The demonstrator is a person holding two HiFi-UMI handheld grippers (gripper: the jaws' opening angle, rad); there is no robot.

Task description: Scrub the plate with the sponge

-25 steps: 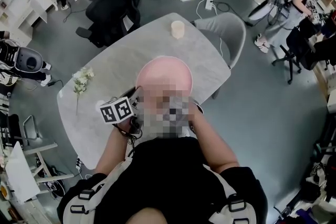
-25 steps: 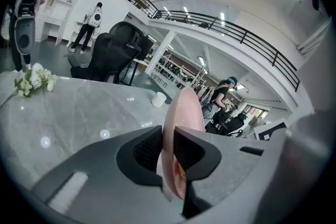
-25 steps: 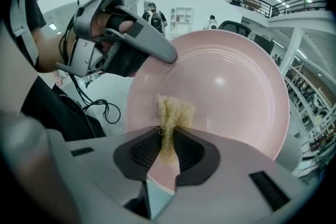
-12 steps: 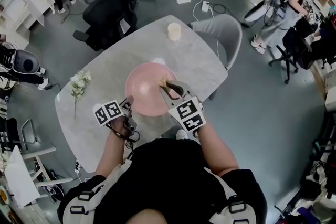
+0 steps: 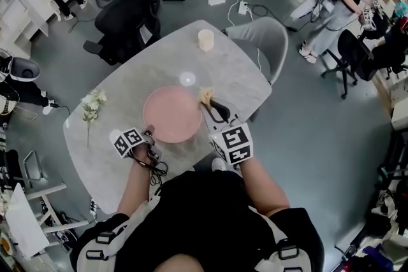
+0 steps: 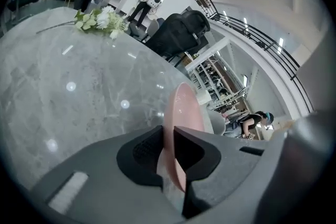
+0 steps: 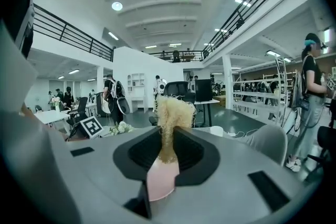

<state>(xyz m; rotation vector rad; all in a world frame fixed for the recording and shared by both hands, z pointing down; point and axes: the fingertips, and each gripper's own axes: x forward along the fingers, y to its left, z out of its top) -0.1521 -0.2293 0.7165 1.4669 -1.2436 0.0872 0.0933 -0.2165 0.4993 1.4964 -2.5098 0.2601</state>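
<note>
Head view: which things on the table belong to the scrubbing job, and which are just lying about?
In the job:
pink plate, its rim clamped by the left tool
yellow sponge, gripped in the right tool

Lying about:
flower sprig
cream cup
small pale round thing just past the plate

black top (image 5: 191, 213) under white straps (image 5: 102, 240). grey left gripper (image 5: 150, 135) and right gripper (image 5: 209, 104), each with a black-and-white marker cube (image 5: 233, 143).
</note>
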